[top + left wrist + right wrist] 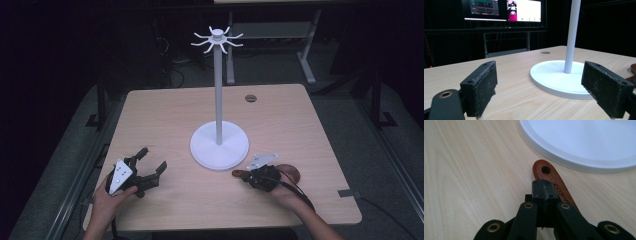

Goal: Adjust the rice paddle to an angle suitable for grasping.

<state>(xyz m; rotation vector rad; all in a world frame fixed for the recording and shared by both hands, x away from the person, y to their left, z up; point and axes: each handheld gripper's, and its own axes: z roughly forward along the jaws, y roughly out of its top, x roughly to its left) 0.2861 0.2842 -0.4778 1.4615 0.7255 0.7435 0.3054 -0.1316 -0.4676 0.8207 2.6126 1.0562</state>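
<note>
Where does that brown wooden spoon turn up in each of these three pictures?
High view: the spoon lies lower right on the table, under the right gripper.
Left gripper view: a brown sliver at the right edge.
Right gripper view: centre, handle end with a hole.
Shared landmark: the white stand base.

A pale wooden desk [165,115] carries a white stand whose round base [219,146] sits near the middle of the top. A slim white pole [218,95] rises upright from that base and ends in a crown of short curved hooks [217,40]. A small round grommet [250,98] is set into the desk near its far edge. Beyond the desk, in the dark, stand the grey legs of another table [307,50]. Two lit monitors [506,10] glow in the left gripper view.
</note>
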